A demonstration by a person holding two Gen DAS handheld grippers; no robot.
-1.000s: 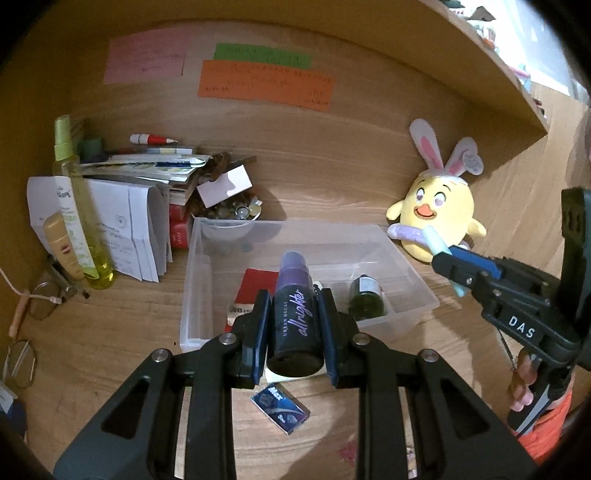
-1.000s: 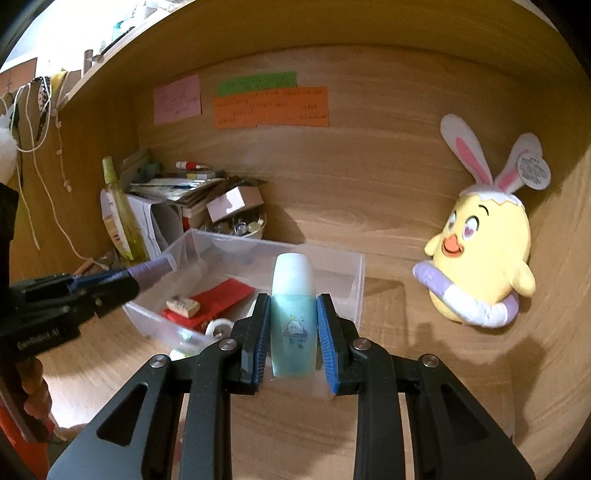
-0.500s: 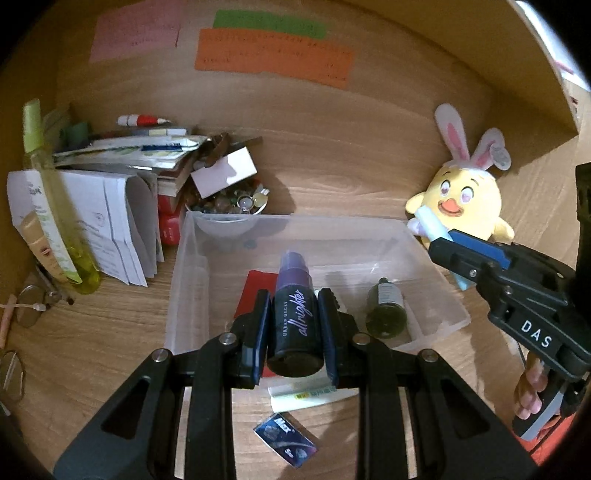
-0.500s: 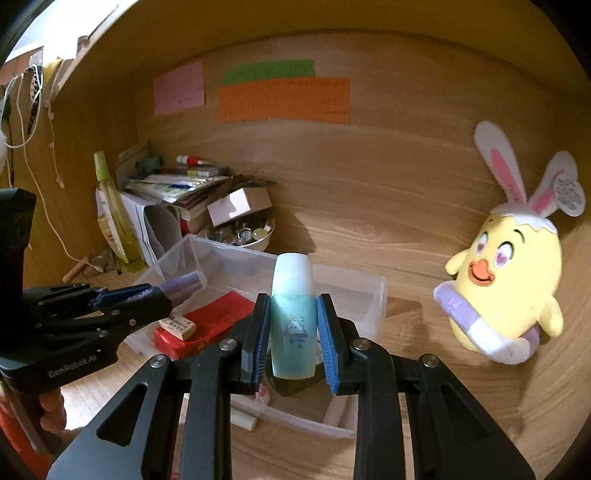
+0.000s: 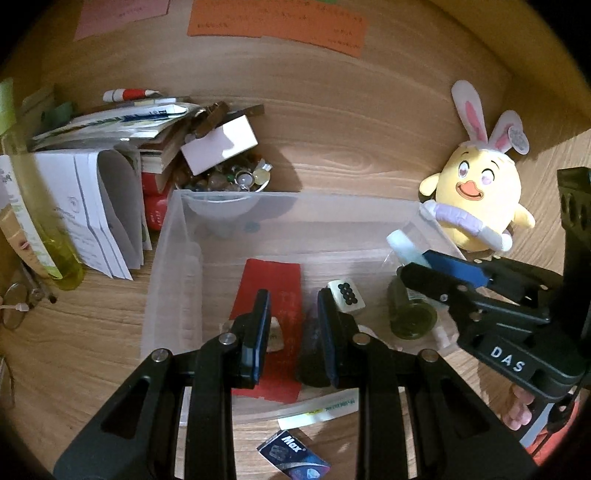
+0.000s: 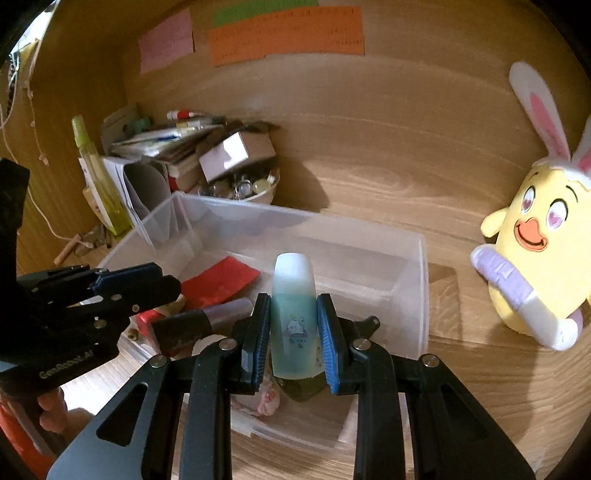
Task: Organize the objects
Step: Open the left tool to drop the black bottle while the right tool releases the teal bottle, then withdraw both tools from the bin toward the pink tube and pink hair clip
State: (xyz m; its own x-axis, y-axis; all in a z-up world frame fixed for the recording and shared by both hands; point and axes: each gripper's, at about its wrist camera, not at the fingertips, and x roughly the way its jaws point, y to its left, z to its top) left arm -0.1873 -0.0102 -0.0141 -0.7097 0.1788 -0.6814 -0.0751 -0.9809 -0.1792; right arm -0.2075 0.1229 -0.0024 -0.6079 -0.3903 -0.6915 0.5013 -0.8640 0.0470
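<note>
Nearest on the wooden counter (image 5: pixel 74 332) lies a small dark blue packet marked "Max" (image 5: pixel 291 458), and just beyond it a white printed strip (image 5: pixel 317 410) against the near wall of the clear plastic bin (image 5: pixel 166 236).

The left gripper (image 5: pixel 293 295) hangs over the near middle of the bin. Its jaws stand apart with nothing pressed between them; the flat red card (image 5: pixel 273 280) on the bin floor shows through the gap. A dark bottle with a pale purple cap (image 6: pixel 199 321) lies on its side in the bin under this gripper.

The right gripper (image 6: pixel 293 299) is clamped on a pale teal bottle with a white cap (image 6: pixel 293 306), held upright over the near right part of the bin. A dark green round bottle (image 5: pixel 410 314) lies in the bin just under it, and a white tile with black dots (image 5: pixel 346 295) sits between that bottle and the red card.

Behind the bin's far left corner is a white bowl of small trinkets (image 5: pixel 229 181) with a white cardboard box (image 5: pixel 221 144) tilted on top. Left of these are folded white papers (image 5: pixel 92 199) and a tall yellow-green bottle (image 5: pixel 44 221). A yellow plush chick with rabbit ears (image 5: pixel 476 192) leans just beyond the far right corner. An orange note (image 5: pixel 277 18) and a pink note (image 6: pixel 166 40) are stuck to the wooden back wall.
</note>
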